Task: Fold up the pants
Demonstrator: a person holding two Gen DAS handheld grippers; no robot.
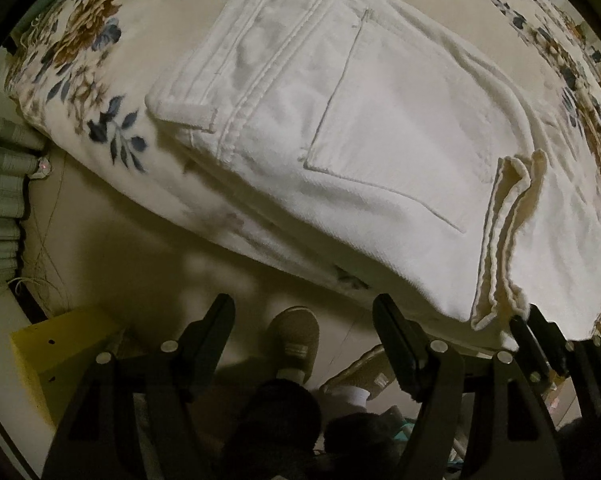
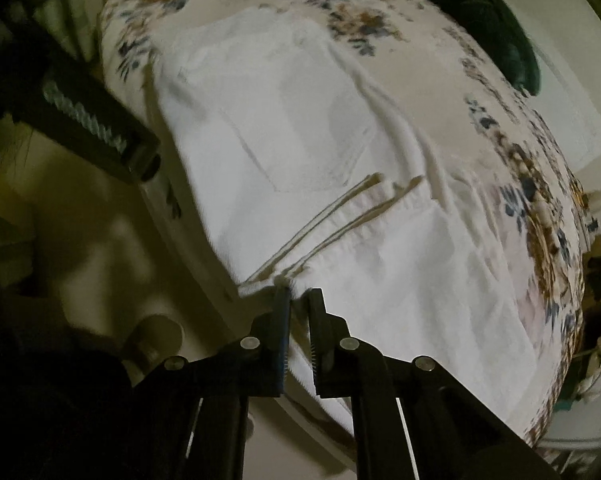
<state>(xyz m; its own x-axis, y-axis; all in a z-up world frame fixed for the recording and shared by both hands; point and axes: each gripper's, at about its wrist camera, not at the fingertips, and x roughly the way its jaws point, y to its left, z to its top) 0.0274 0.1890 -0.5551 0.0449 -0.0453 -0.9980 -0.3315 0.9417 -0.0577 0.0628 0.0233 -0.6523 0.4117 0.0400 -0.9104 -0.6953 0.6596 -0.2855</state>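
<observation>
Two grippers: right gripper [image 2: 299,300] nearly closed, pinching the hem of the white pants [image 1: 380,128], prob. to start the next fold. Pants lie part-folded on floral bed [image 1: 80,40], near its edge. Left gripper [image 1: 304,308] wide open, holding nothing, off the bed edge.

The right wrist view is smeared by motion blur, so the floral bedspread [image 2: 380,28] pattern and the pocket stitching on the pants [image 2: 300,128] cannot be read. The right hand-held gripper [image 2: 299,294] covers the hem corner between its fingers. In the left wrist view, the yellow box [image 1: 56,356] is partly hidden behind the left hand-held gripper [image 1: 302,306], and the pants' far end is cut off at the top edge.
</observation>
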